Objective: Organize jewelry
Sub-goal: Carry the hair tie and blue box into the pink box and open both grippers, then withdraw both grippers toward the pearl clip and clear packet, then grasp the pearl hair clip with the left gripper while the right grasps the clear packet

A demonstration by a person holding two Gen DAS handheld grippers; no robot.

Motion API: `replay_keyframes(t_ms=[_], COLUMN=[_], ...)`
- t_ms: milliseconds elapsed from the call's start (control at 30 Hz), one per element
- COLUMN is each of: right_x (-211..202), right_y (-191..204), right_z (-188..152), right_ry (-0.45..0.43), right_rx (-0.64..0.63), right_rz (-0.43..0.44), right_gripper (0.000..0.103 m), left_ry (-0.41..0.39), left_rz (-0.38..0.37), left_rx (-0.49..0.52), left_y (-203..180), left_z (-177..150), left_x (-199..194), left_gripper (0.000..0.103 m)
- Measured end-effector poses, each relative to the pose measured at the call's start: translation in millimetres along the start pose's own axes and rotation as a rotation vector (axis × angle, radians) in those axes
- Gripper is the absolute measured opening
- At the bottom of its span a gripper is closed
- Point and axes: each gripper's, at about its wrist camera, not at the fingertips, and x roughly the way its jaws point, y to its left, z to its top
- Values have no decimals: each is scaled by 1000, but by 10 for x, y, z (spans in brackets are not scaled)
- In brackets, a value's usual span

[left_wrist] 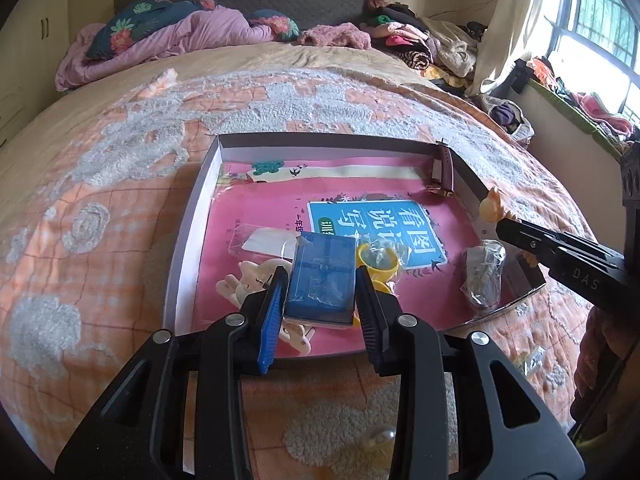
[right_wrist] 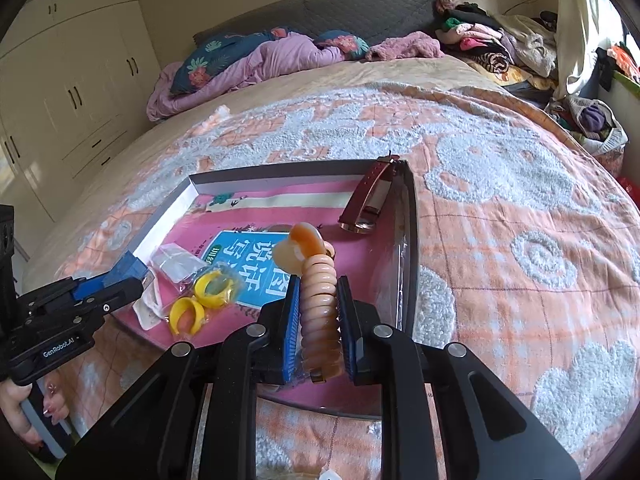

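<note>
Your left hand-held gripper clamps a blue box above the tray's near edge. Your right hand-held gripper pinches a peach coiled bracelet over the tray, watch ahead.

— What do your claws look like?

— My left claw is black plastic, two broad arms with round silver pins and ribbed blue pads. My right claw is the same build.

— Any markings?

— Side on, the left body reads "GenRobot.AI" in white; the right shows "DAS". My hand has long glossy pink nails.
</note>
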Motion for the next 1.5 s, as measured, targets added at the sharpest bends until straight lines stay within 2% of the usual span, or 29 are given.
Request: replay_keyframes(t_ms=[67,167,233,300,400,467,567,667,1000,1500], right_x=[-20,-94,-168,-238,-344,-407,-503,-571,-627,-437], right_y=[-12,8,27,46,59,71,94,112,188,228], right_z=[-12,-21,-42,-57,-93,-127,-216,-321,-670,-988], right_ry=[-8,-28,-47,-58,-72,-73,-65,-50,18,116], right_rx=[3,-7,-15,-19,-21,-29,-43,-57,-101,-157], right_rz=[4,-7,-8,-7,1,6,12,21,34,26], right_gripper=[24,48,56,65,76,78,86,87,88,88], left_ry=[0,0,-4,-12,-24,-33,-42,-47,-32,102], left_rz=[2,3,2,5,5,5,-1,-8,-28,-44], left_rx=[-1,1,1,3,13,19,22,26,60,116], left_y=[8,9,8,5,-6,-22,-47,-64,-134,-188], left_z=[2,3,2,-4,-9,-12,-32,-66,-304,-801], left_x=[8,7,7,-21,-78,-125,-207,-284,-476,-297], left_gripper=[26,29,40,45,55,57,63,68,73,73])
